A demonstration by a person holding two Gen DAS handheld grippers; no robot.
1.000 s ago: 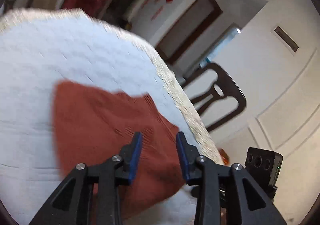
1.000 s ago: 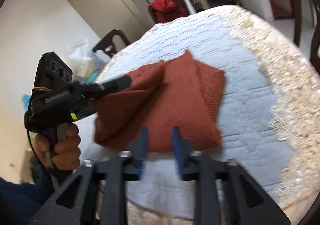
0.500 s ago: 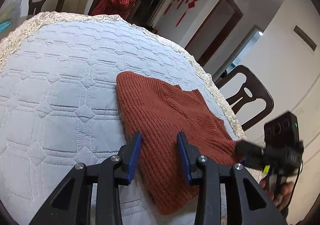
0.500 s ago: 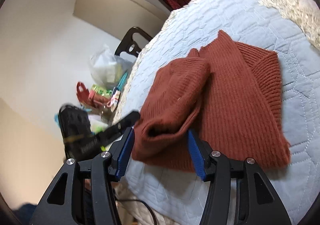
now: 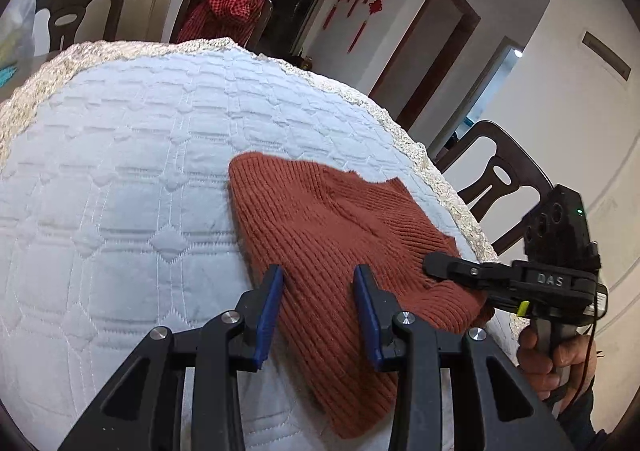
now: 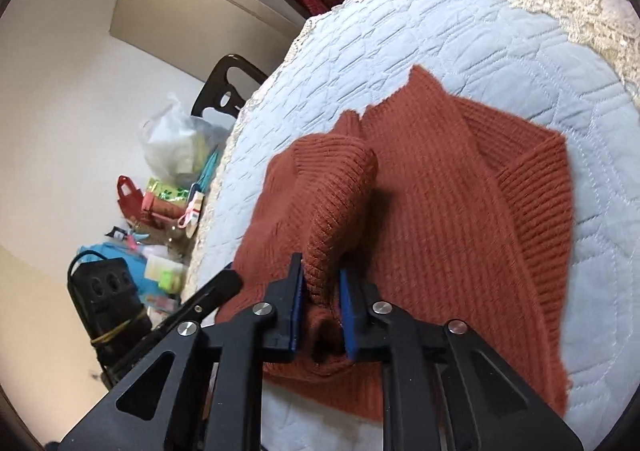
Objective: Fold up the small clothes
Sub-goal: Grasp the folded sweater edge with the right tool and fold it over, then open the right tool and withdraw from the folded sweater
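A rust-red ribbed knit sweater [image 6: 448,211] lies partly folded on a quilted pale-blue tablecloth [image 5: 120,211], its body spread flat toward the 3 o'clock side in the right wrist view with a ribbed band running along that edge. At the garment's 9 o'clock side a rolled sleeve or fold [image 6: 340,203] rises off the flat layer, humped and tube-like, its lower end pinched at 6 o'clock. In the left wrist view the knit [image 5: 340,235] lies near the cloth's lace-trimmed edge.

Right hand-held gripper [image 6: 320,303] now clamped on the sweater's [image 6: 440,219] raised fold, formerly spread.
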